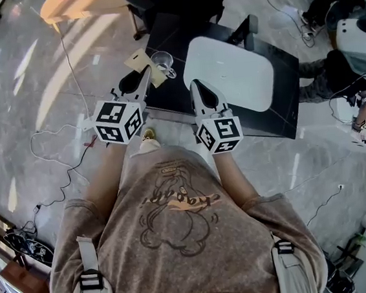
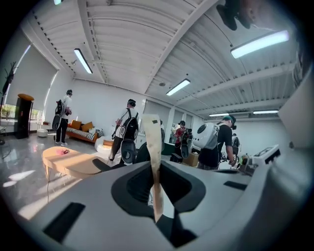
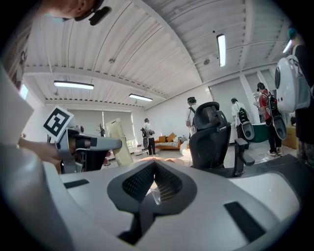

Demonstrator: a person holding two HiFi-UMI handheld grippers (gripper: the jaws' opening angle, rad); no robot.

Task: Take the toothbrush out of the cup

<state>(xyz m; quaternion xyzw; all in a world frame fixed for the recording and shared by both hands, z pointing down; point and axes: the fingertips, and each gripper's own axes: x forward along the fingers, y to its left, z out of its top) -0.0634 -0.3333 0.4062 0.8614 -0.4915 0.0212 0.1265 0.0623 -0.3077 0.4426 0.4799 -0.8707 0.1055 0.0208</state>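
Note:
A clear glass cup (image 1: 162,61) stands on the near left corner of the black table (image 1: 277,116). My left gripper (image 1: 144,73) is just left of the cup and is shut on the toothbrush (image 1: 136,58), a flat beige piece that is outside the cup. In the left gripper view the toothbrush (image 2: 151,135) rises upright from the closed jaws of the left gripper (image 2: 155,169). The right gripper view shows the toothbrush (image 3: 117,139) held up by the left gripper (image 3: 93,143). My right gripper (image 1: 196,86) hovers at the table's near edge. There the right gripper (image 3: 155,166) is shut, with only a tiny clear scrap in the gap.
A white rounded tray (image 1: 234,72) lies on the black table. A black office chair (image 1: 155,2) stands behind it, and a light wooden table (image 1: 83,3) is at the far left. Cables (image 1: 60,155) trail over the marble floor. Other people (image 2: 128,130) stand farther off.

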